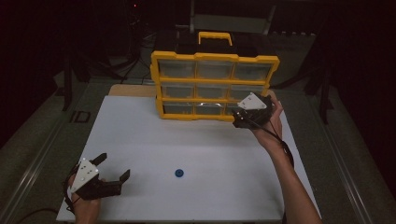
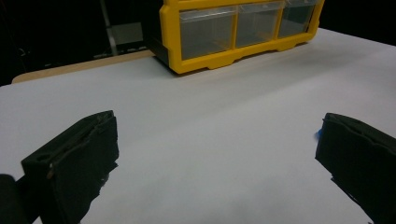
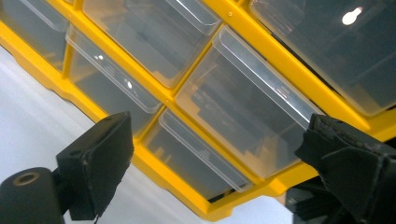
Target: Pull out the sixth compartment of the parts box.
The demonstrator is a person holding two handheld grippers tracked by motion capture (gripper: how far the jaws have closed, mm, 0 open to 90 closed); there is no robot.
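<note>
While the left hand-held gripper [image 1: 115, 169] rests spread, the right hand-held gripper [image 3: 219, 154] gapes at the drawer cabinet [image 1: 215, 84].

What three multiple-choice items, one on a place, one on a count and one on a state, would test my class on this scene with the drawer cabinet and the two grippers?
1. Where is the right gripper?
A. at the yellow drawer cabinet's bottom-right drawer
B. over the small blue disc
C. off the white table

2. How many clear drawers does the cabinet front hold?
A. four
B. six
C. nine

3. How is the left gripper?
A. shut on the disc
B. open and holding nothing
C. shut on a drawer

Answers:
1 A: the high view puts it at the cabinet's lower right corner.
2 C: three rows of three.
3 B: its jaws stand wide apart with bare table between them.
</note>
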